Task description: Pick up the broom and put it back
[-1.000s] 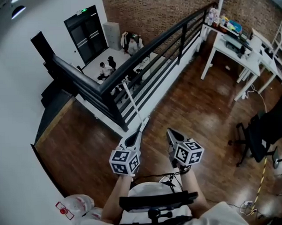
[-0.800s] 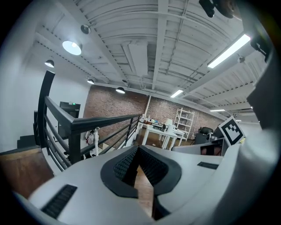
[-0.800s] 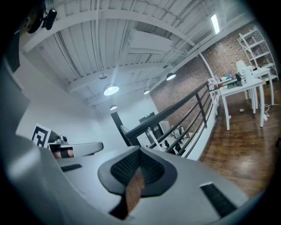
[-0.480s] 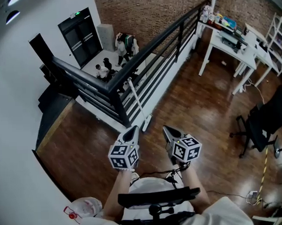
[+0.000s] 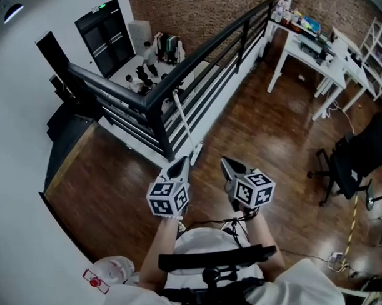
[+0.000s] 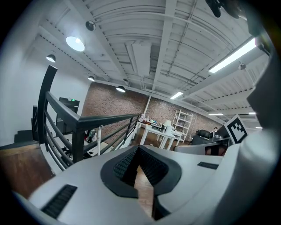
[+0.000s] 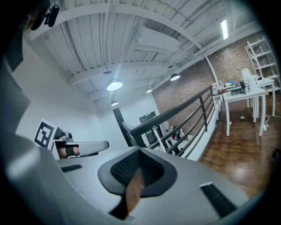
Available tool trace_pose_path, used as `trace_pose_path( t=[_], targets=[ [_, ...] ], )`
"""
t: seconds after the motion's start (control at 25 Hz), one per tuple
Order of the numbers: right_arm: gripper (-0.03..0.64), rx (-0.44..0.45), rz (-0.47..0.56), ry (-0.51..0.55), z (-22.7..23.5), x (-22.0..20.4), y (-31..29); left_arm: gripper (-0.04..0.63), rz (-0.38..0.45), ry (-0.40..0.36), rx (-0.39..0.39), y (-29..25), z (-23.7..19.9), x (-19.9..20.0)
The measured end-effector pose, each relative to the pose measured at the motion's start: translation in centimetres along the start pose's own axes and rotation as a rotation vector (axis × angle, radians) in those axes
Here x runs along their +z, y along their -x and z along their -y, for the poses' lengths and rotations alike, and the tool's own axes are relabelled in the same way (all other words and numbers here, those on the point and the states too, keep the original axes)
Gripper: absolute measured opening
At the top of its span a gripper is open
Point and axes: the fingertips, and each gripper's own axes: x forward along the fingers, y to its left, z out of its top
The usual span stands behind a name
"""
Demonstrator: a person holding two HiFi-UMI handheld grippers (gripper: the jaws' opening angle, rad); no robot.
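Observation:
The broom [image 5: 184, 122] leans on the black railing [image 5: 200, 49], its white handle slanting up and its head on the wood floor by the white base board. My left gripper [image 5: 181, 161] is shut and empty, its tip just short of the broom's foot, slightly to the left. My right gripper [image 5: 224, 161] is also shut and empty, a little to the right of the broom. In the left gripper view the gripper [image 6: 138, 147] points past the handle [image 6: 100, 139] at the railing. The right gripper view shows the gripper [image 7: 139, 150] and the handle [image 7: 158, 137] ahead.
The railing runs diagonally, with a lower floor and people [image 5: 141, 74] beyond it. A white table [image 5: 312, 50] with clutter stands at the back right and a black office chair [image 5: 351, 162] at the right. A white wall and a dark step [image 5: 68, 131] close the left side.
Both grippers edged forward over the floor towards the railing and then held still, shut throughout. The broom has stayed leaning on the railing. The people below have shifted.

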Motion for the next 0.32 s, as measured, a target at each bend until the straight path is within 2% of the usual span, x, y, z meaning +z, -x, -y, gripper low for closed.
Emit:
trace_pose_path(
  t=[0.32],
  targets=[
    [0.015, 0.005, 0.000, -0.004, -0.26, 0.06, 0.37, 0.002, 0.000, 0.001, 0.001, 0.43, 0.57, 0.17]
  ],
)
